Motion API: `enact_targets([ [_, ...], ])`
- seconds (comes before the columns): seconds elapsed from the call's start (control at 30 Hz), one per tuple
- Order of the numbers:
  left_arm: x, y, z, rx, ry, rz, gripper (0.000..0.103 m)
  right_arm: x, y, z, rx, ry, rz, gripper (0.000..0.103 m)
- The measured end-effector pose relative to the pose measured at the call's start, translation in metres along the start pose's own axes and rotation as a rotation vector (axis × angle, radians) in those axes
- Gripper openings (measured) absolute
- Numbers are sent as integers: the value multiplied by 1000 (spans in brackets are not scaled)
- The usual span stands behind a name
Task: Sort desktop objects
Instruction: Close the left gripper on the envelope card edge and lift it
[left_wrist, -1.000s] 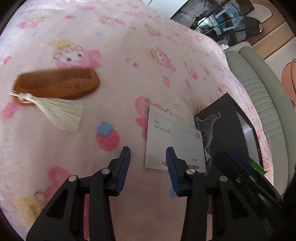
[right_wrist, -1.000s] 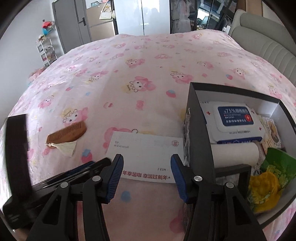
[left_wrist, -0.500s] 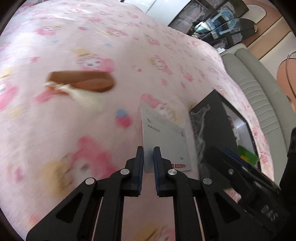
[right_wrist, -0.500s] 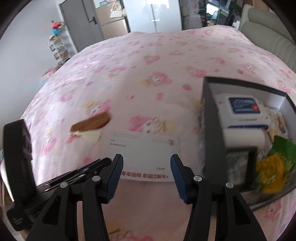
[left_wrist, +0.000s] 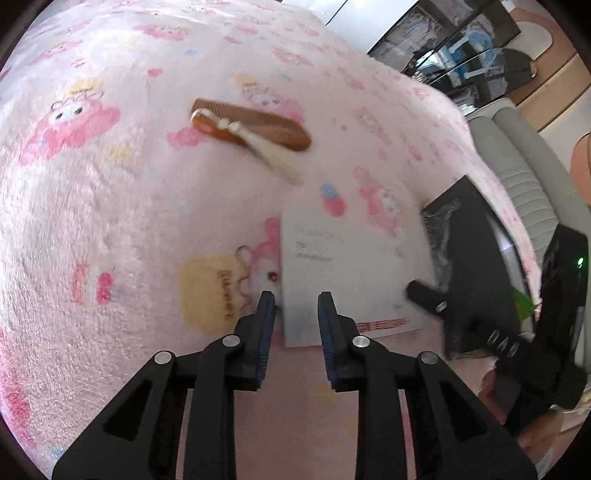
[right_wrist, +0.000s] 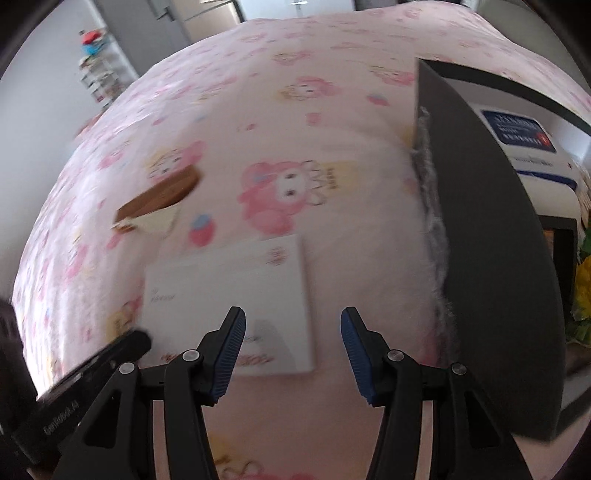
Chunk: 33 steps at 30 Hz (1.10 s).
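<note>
A white envelope lies flat on the pink blanket; it also shows in the right wrist view. My left gripper is open and empty, low over the envelope's near left corner. My right gripper is open and empty, over the envelope's near right edge. A brown wooden comb with a white tassel lies further back; it is blurred in the right wrist view. A black box to the right holds a wipes pack and other items.
The pink cartoon-print blanket covers the whole surface. The black box stands right of the envelope. A grey sofa lies beyond it. My right gripper's body reaches in beside the box.
My left gripper was open, shut half a second ago, and has reopened part way. Both grippers have moved down and closer to the envelope. The right gripper stays open.
</note>
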<state>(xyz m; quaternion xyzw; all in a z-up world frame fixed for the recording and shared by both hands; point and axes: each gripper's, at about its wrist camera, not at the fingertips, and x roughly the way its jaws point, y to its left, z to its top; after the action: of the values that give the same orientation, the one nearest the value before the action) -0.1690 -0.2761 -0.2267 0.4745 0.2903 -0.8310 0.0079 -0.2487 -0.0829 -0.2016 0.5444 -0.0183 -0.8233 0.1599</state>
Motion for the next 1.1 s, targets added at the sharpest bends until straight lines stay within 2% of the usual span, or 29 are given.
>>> enact_targets([
  [0.07,2,4,0,-18,-3,-6,23,12,-4,1,8,26,1,62],
  [0.1,3,5,1,-27,-7,-7,23,17,-3,-1,-2,33,10,71],
  [0.13,3,5,1,-31,-12,-5,23,22,-2,-2,-12,39,20,73],
  [0.27,7,3,-1,-12,-15,13,23,21,-1,-5,-27,27,87,73],
  [0.3,6,2,-1,-7,-13,8,23,18,0,-6,-33,30,115,71],
  [0.37,1,-2,-2,5,-11,-26,23,12,3,-9,-56,43,160,59],
  [0.43,-4,-4,-1,4,-24,-42,40,4,7,-12,-86,62,197,57],
  [0.47,-5,-4,-1,0,-29,-42,54,1,7,-13,-99,63,209,57],
  [0.5,-4,-3,0,-5,-33,-36,56,-2,8,-14,-110,65,221,57],
  [0.57,0,-1,1,-13,-32,-17,55,0,7,-12,-102,63,216,57],
  [0.63,5,0,2,-12,-37,10,51,6,5,-7,-93,51,166,57],
  [0.73,12,-9,9,36,-58,52,49,18,4,3,-72,25,142,57],
  [0.8,16,-15,9,65,-51,59,39,21,7,6,-80,32,158,57],
  [0.87,17,-21,4,102,-45,72,39,18,10,6,-95,30,178,47],
  [0.93,11,-26,-1,126,-54,71,40,5,13,2,-121,0,175,42],
  [1.1,-9,-38,-12,140,-72,19,39,-31,-2,-14,-91,-17,213,37],
])
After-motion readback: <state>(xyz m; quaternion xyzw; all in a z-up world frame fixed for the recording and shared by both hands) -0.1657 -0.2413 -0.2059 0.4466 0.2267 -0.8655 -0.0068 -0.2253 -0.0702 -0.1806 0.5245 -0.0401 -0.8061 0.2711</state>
